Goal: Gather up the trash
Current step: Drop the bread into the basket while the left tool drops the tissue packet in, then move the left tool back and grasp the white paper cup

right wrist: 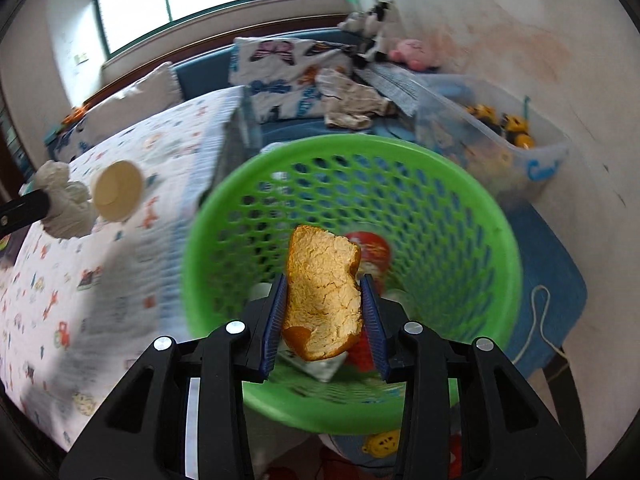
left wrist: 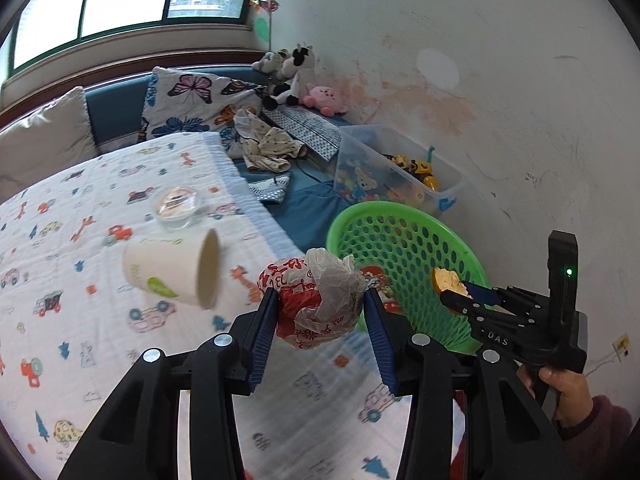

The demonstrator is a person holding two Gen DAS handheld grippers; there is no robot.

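Right hand-held gripper [right wrist: 323, 312] pinches a rough curved orange peel [right wrist: 323, 292], long axis upright, over the perforated green basket [right wrist: 496, 240]; left hand-held gripper [left wrist: 320, 320] clamps a crumpled red-and-white wrapper [left wrist: 316, 300].

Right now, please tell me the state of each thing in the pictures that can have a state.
left gripper: shut on a crumpled wrapper, held above the bed.
right gripper: shut on an orange peel, held over the basket.
green basket: already holds some trash.
paper cup: lying on its side on the blanket.
clear lidded cup: on the blanket, lid on.
toy bin: open, with toys inside.
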